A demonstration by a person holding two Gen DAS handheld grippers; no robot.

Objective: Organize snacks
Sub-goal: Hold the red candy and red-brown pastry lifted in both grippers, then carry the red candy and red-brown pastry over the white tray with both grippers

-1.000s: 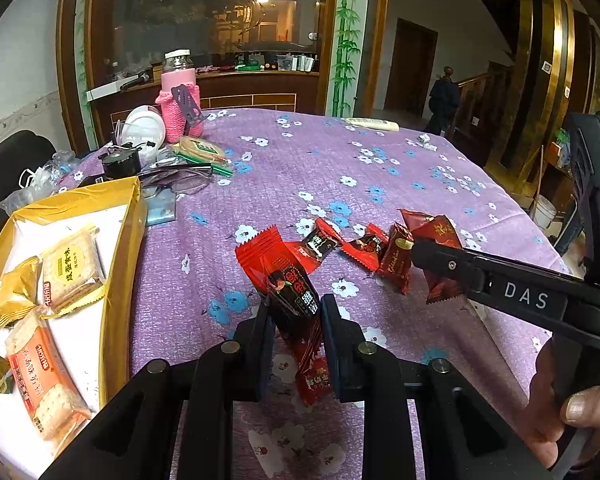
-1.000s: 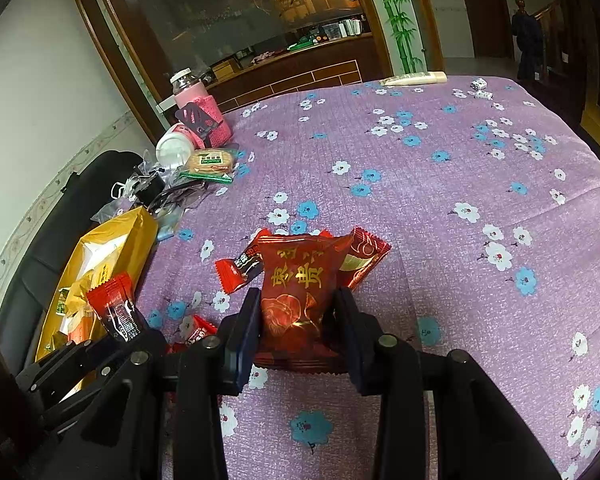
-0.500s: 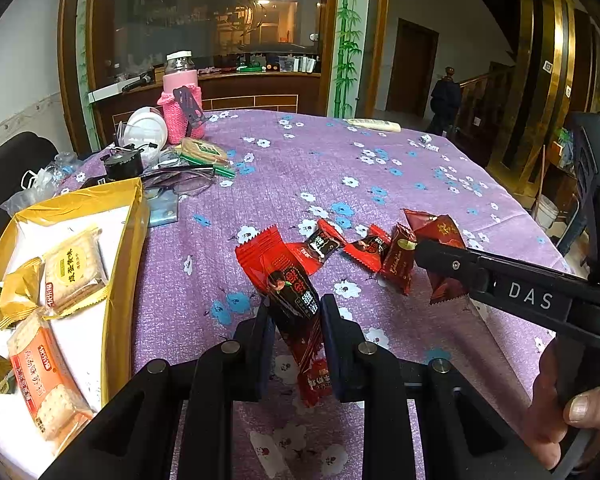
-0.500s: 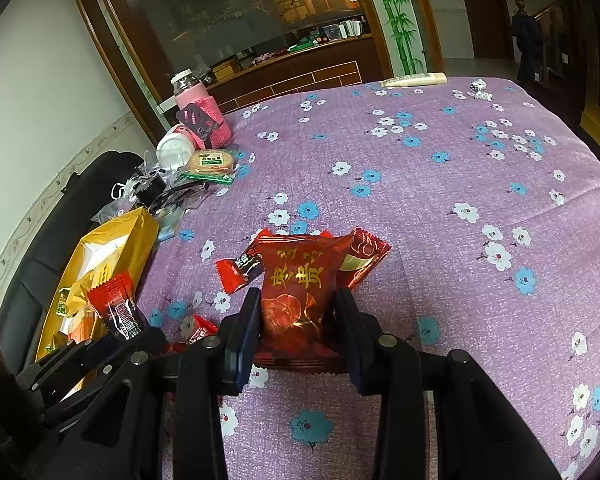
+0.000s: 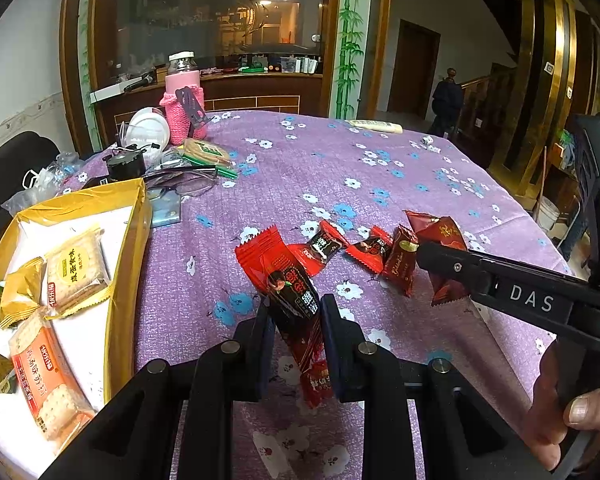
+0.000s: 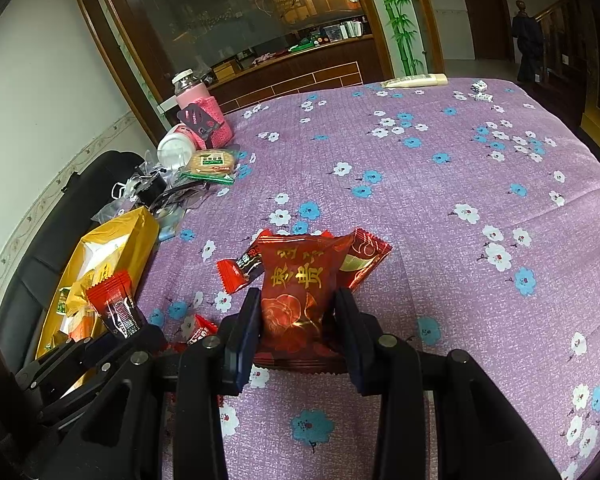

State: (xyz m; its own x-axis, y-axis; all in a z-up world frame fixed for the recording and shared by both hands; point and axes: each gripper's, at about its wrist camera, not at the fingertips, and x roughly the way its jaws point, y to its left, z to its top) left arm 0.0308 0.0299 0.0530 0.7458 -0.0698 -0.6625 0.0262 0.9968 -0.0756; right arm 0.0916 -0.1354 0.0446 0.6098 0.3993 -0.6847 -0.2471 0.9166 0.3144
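Nothing has moved since a second ago. My left gripper (image 5: pixel 294 326) is clamped on a red bar (image 5: pixel 288 284), my right gripper (image 6: pixel 296 330) on a pouch (image 6: pixel 300 292). The box (image 5: pixel 128 248) sits left of both. Slick wrappers could slip mid-carry.

Two close wrist views, shared tablecloth (image 5: pixel 300 168)

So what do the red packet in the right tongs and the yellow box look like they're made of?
Red packet: glossy foil-like plastic film, judging by the sheen, crinkles and serrated sealed edge. Yellow box: probably coated card, with stiff straight walls, shiny gold outside and a plain white inside.
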